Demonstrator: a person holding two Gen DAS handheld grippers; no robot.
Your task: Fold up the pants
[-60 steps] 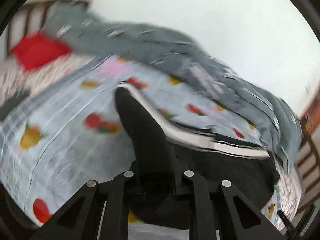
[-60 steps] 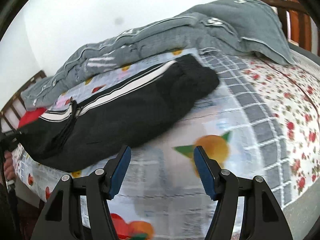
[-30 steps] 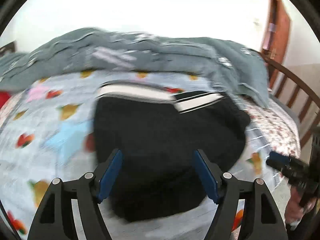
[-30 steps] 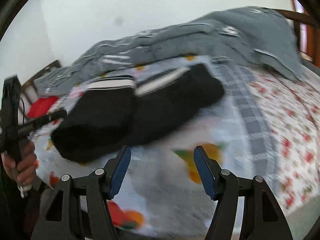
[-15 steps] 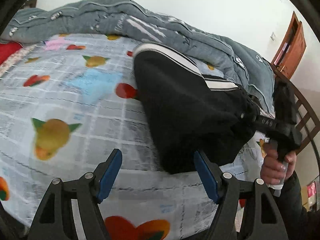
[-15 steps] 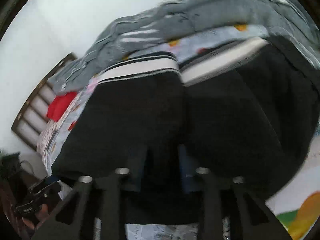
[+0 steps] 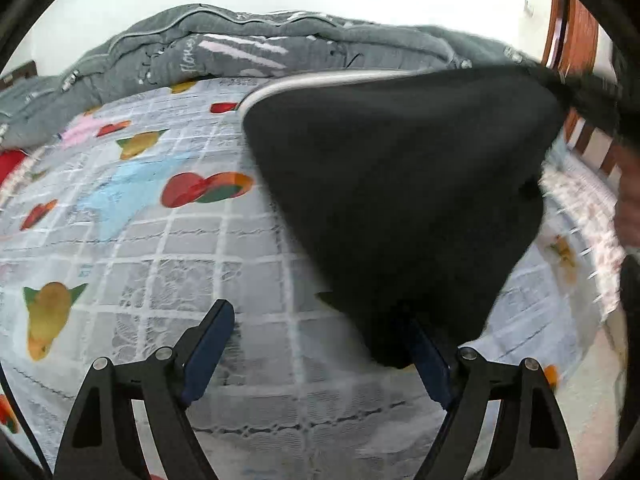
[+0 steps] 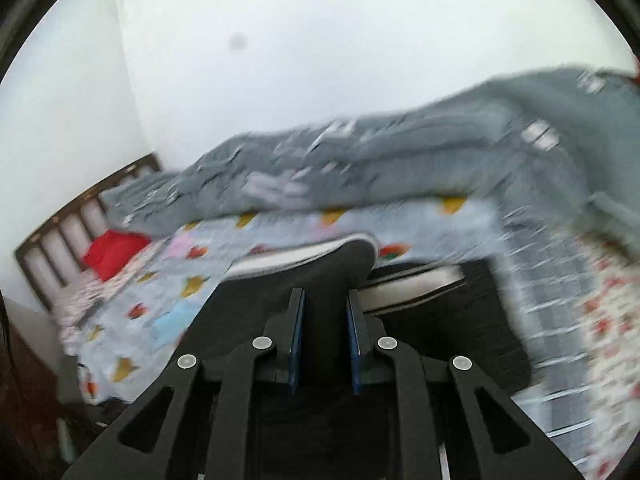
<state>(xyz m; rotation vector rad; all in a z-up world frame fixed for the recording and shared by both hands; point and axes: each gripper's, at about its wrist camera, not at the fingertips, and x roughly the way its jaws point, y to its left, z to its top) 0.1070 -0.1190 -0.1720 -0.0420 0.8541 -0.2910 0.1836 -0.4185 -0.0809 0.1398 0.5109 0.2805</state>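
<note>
My right gripper [image 8: 323, 334] has its jaws pinched narrow on a raised fold of the black pants [image 8: 304, 280]. Left gripper [image 7: 320, 356] jaws spread wide, gripping nothing; pants hang over the bed [image 7: 168, 256] toward its right edge, draping the right finger.

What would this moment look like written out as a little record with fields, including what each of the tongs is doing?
setting: bed with fruit-print sheet
garment: black pants with a white stripe, partly lifted off the sheet
left tongs: open, holding nothing, pants edge hanging over one finger
right tongs: shut on the pants fabric
behind: grey quilt bunched along the wall
also seen: red cushion by the wooden rail
image quality: right view blurred
</note>
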